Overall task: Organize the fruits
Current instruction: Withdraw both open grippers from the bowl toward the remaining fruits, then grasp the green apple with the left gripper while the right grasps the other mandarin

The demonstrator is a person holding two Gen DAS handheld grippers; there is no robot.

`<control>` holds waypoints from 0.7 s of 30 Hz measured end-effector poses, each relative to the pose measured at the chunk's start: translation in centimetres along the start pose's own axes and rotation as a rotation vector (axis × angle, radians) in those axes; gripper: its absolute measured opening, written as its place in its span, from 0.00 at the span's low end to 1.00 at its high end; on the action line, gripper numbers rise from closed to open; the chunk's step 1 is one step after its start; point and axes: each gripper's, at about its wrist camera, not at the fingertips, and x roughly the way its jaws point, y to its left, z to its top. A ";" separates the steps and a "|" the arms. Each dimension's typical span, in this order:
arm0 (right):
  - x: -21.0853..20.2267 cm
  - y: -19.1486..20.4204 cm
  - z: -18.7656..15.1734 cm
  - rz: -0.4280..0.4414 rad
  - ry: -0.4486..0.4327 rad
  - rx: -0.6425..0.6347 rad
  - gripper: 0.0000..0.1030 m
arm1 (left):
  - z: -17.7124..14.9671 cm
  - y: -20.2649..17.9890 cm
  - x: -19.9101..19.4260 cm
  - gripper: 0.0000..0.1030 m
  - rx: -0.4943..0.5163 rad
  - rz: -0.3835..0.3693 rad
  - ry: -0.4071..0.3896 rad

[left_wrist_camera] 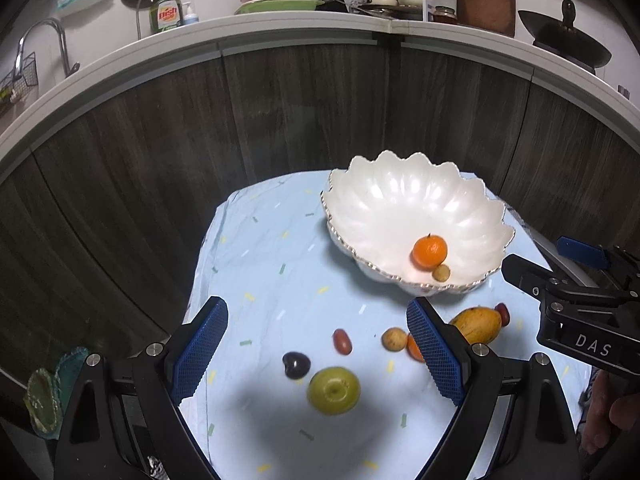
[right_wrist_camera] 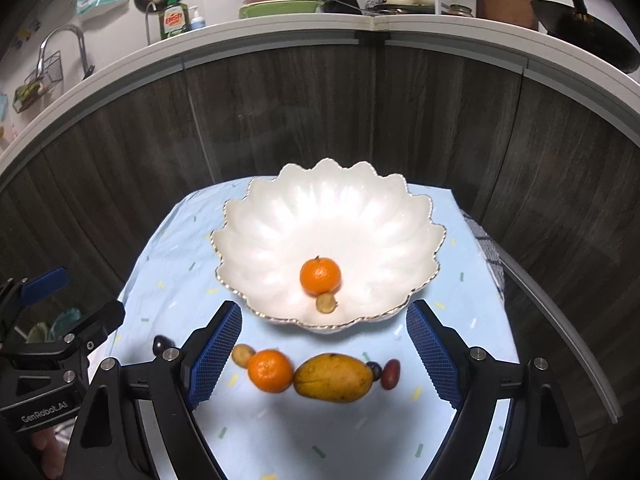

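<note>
A white scalloped bowl [left_wrist_camera: 416,208] [right_wrist_camera: 328,216] stands on a light blue cloth and holds a tangerine [left_wrist_camera: 429,251] [right_wrist_camera: 320,275] and a small yellowish fruit [left_wrist_camera: 441,272] [right_wrist_camera: 326,303]. My left gripper [left_wrist_camera: 318,344] hangs open above a green apple [left_wrist_camera: 333,390], a dark plum [left_wrist_camera: 296,365] and a red date [left_wrist_camera: 342,341]. My right gripper [right_wrist_camera: 324,356] is open over a second tangerine [right_wrist_camera: 270,370], a yellow mango [right_wrist_camera: 334,377] [left_wrist_camera: 477,324], a small tan fruit [right_wrist_camera: 243,355] [left_wrist_camera: 393,339], a dark grape [right_wrist_camera: 374,370] and a red date [right_wrist_camera: 390,373]. Neither gripper touches any fruit.
The cloth [left_wrist_camera: 272,264] covers a small table in front of dark wooden cabinet fronts [left_wrist_camera: 300,112]. Above runs a white counter with a dish soap bottle [left_wrist_camera: 165,12], pans, plates and a wok [left_wrist_camera: 564,40]. A hand [left_wrist_camera: 604,416] holds the right gripper body at the right edge.
</note>
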 end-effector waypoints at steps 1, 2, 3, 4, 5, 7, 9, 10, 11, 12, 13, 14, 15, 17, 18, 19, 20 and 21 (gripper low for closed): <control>0.1 0.1 -0.2 0.002 0.003 -0.005 0.83 | -0.3 0.1 0.0 0.89 -0.004 0.001 0.004; 0.2 0.3 -0.4 0.008 0.007 -0.009 0.83 | -0.5 0.1 0.1 0.89 -0.007 0.002 0.007; 0.3 0.5 -0.5 0.011 0.009 -0.012 0.83 | -0.8 0.2 0.1 0.89 -0.009 0.004 0.010; 0.4 0.6 -0.6 0.014 0.012 -0.015 0.83 | -1.1 0.2 0.2 0.89 -0.010 0.008 0.013; 0.5 0.8 -0.8 0.018 0.015 -0.022 0.83 | -1.4 0.3 0.2 0.89 -0.012 0.012 0.015; 0.7 1.1 -1.2 0.023 0.019 -0.033 0.83 | -1.9 0.4 0.3 0.89 -0.017 0.023 0.013; 0.9 1.4 -1.5 0.033 0.024 -0.047 0.83 | -2.5 0.5 0.5 0.89 -0.023 0.030 0.019; 1.0 1.5 -1.7 0.038 0.025 -0.053 0.83 | -2.8 0.5 0.6 0.89 -0.027 0.032 0.022; 1.2 1.7 -1.9 0.043 0.030 -0.061 0.83 | -3.0 0.5 0.7 0.89 -0.029 0.033 0.026; 1.3 1.7 -2.1 0.047 0.033 -0.067 0.83 | -3.2 0.5 0.8 0.89 -0.030 0.035 0.031; 1.4 1.8 -2.2 0.051 0.037 -0.073 0.83 | -3.4 0.4 0.9 0.89 -0.032 0.038 0.036; 1.6 1.9 -2.4 0.054 0.041 -0.079 0.83 | -3.6 0.5 1.0 0.89 -0.034 0.040 0.038; 1.7 1.9 -2.6 0.057 0.044 -0.083 0.83 | -3.8 0.5 1.1 0.89 -0.038 0.042 0.039; 2.0 2.0 -2.8 0.063 0.049 -0.094 0.83 | -4.2 0.5 1.3 0.89 -0.050 0.047 0.043; 2.2 2.0 -2.9 0.065 0.051 -0.103 0.83 | -4.5 0.6 1.4 0.89 -0.055 0.050 0.045; 2.3 2.1 -3.0 0.068 0.053 -0.110 0.83 | -4.7 0.5 1.5 0.89 -0.057 0.053 0.048; 2.4 2.1 -3.1 0.071 0.054 -0.120 0.83 | -5.0 0.5 1.6 0.89 -0.060 0.056 0.053; 2.6 2.2 -3.1 0.074 0.056 -0.130 0.83 | -5.2 0.5 1.7 0.89 -0.063 0.060 0.057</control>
